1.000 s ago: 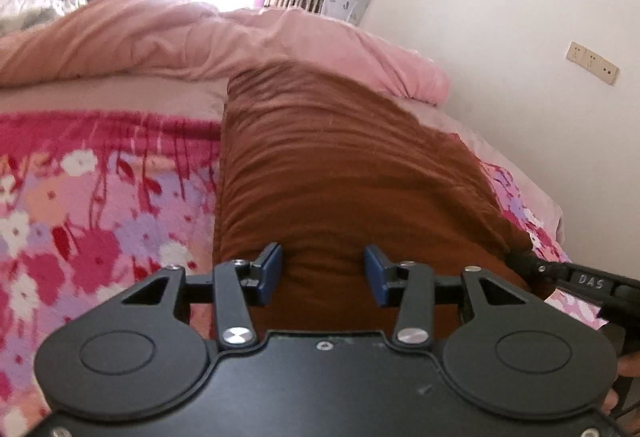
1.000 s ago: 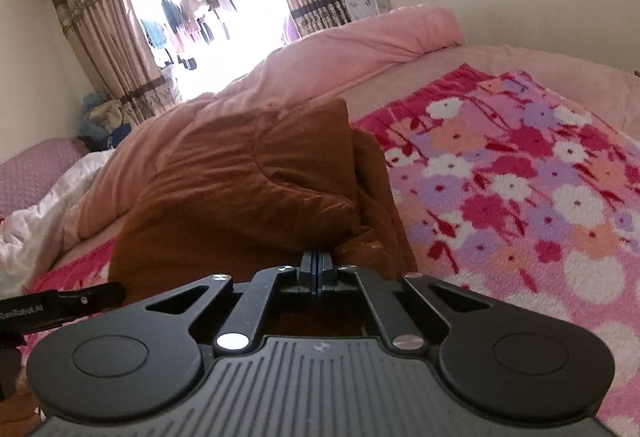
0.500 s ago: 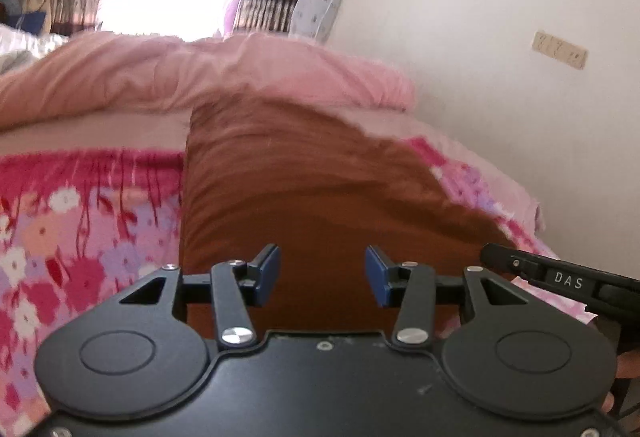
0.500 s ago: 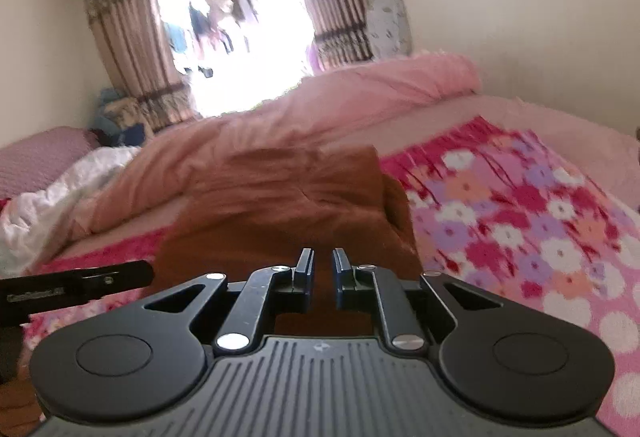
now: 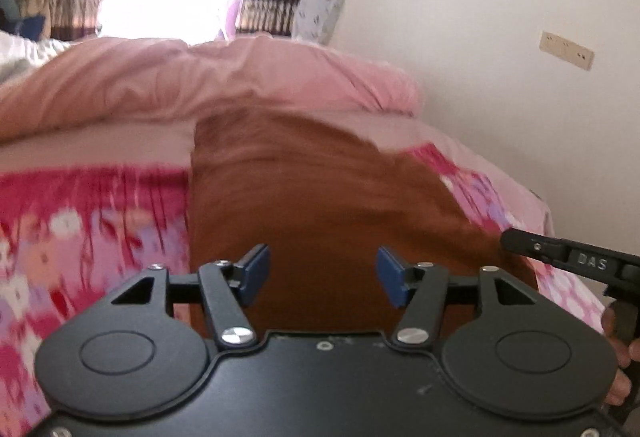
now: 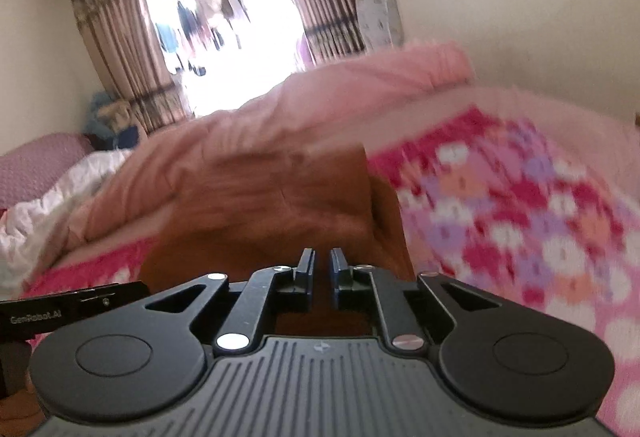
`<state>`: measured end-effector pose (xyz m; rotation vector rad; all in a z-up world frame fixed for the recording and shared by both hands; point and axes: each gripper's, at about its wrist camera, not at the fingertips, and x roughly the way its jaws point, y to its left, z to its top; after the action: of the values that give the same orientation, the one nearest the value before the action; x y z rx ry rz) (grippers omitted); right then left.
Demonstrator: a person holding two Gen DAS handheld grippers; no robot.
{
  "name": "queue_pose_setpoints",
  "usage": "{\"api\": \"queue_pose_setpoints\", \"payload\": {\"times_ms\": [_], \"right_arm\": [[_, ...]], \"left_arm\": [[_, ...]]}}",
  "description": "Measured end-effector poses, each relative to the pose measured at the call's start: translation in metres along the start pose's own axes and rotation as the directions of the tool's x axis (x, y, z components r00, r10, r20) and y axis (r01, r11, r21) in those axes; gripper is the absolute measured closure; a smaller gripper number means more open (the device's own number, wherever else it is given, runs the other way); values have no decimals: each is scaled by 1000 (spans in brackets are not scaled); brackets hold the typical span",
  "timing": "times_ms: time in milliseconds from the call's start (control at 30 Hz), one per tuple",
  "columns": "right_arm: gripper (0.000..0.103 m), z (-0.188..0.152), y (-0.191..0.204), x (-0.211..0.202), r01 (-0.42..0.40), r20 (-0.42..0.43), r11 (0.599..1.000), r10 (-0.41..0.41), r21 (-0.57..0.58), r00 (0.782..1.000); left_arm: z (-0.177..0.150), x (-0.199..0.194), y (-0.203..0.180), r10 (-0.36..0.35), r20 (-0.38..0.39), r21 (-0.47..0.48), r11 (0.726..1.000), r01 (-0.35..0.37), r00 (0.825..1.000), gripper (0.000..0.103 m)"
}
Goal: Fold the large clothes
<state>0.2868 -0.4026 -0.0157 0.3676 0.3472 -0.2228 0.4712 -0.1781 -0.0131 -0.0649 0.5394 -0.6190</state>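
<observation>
A large brown garment (image 5: 316,197) lies folded lengthwise on the flowered bedspread (image 5: 80,221); it also shows in the right wrist view (image 6: 280,209). My left gripper (image 5: 322,275) is open and empty, raised above the garment's near end. My right gripper (image 6: 322,269) is slightly open with a narrow gap, empty, above the garment's near edge. The other gripper's black body shows at the edge of each view (image 5: 576,261) (image 6: 60,309).
A pink quilt (image 5: 192,81) is bunched along the far side of the bed. A white wall (image 5: 480,57) with a socket plate (image 5: 566,50) runs along the right. Curtains (image 6: 116,45) frame a bright window. White bedding (image 6: 36,213) lies at left.
My right gripper opened and let go of the brown garment, then lifted back. My left gripper stayed open and also drew up and away from the garment.
</observation>
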Motion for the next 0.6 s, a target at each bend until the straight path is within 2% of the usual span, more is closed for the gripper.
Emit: {"api": "queue_pose_setpoints", "payload": {"times_ms": [100,233,300,433,600], "right_arm": [[89,18,10,9,-17,22,1000,17,-12,1000],[89,26,17,33,-34,-2,999,33,-25,999],[89,24,17,49,-23,-30,999,22,-30,999],[89,15,10,72,16,-74,999,-18,-31,997],[95,1,-4,94,51,-131,999,-51,3,990]], "left_arm": [[18,15,5,20,-3,-8,1000,-20,1000,44],[21,43,10,52,-45,-4,999,-52,998,44],[18,56,13,66,-79,7,998,-65,995,44],[6,67,13,100,-79,50,994,-96,992,34],[2,76,22,97,-93,9,995,-96,991,28]]}}
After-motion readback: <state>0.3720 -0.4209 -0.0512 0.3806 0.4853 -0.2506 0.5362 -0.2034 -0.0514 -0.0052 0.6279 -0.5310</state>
